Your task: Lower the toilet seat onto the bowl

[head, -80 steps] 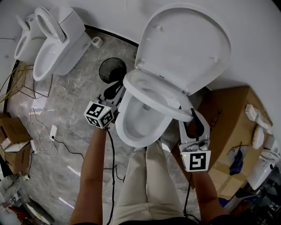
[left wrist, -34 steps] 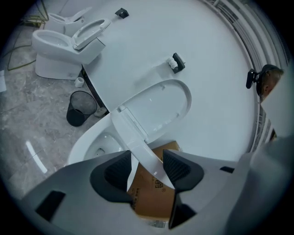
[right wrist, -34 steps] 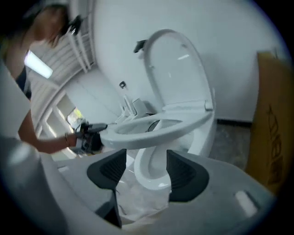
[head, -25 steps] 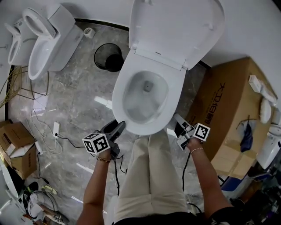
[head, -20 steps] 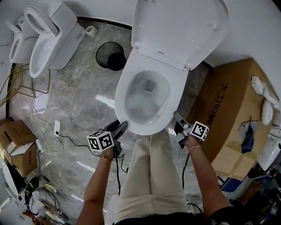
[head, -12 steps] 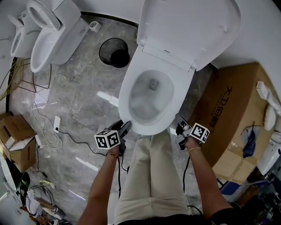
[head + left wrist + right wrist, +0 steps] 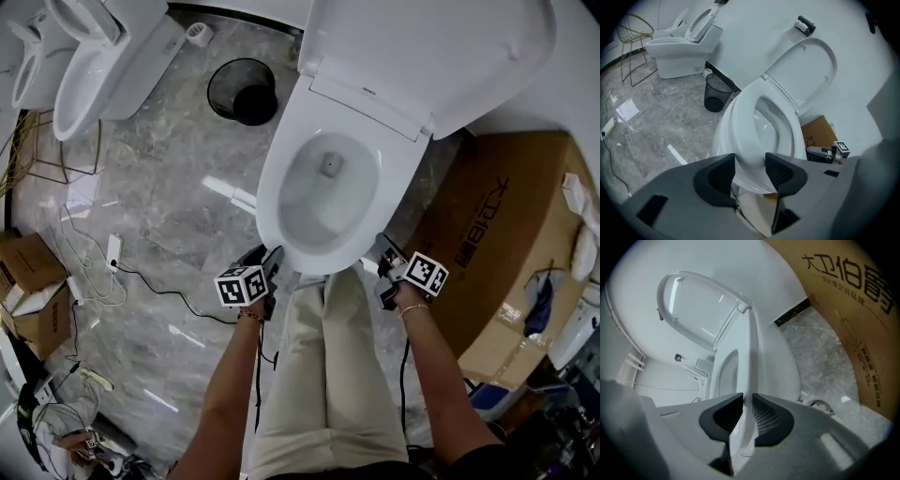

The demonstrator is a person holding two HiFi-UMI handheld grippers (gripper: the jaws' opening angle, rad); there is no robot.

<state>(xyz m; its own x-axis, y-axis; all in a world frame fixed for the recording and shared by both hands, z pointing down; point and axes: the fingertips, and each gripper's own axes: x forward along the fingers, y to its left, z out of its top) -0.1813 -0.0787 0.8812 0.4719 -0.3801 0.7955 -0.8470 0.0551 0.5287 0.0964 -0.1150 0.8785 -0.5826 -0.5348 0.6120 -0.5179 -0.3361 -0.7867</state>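
Toilet seat point(image 7: 317, 262): already flat on the bowl point(image 7: 314, 211), centre of the head view. The lid point(image 7: 431, 56) is up against the wall behind. Task reads as done.
Far left: two spare toilets point(image 7: 98, 66) by the wall, with a black bin point(image 7: 242, 91) between them and this bowl. All are well apart from both grippers.
Left hand-held gripper point(image 7: 750, 161): jaws partly apart, side by side, gripping nothing. The seat's front curve shows through the gap and is wider than it, so it lies beyond the tips. Head view puts the gripper just beside the front-left rim.
Seat axis: long axis runs from the front tip near the person's legs away to the hinge under the lid. Both grippers sit at the near end, with the seat ahead of them.
Right hand-held gripper point(image 7: 746, 401): rolled on its side. Its jaws have just been closing and are now narrow, with the seat's thin right-front edge in the slit between the pads. Reads as pinched.
Nearer hand: right, since it is on the seat and the left is off it.
Next move (guess): right lets go first, then backs out along the seat's plane. Lifting while clamped would raise the seat off the bowl.
Far right: cardboard box point(image 7: 497, 234) on the floor just beside the bowl, near the right arm's way back.
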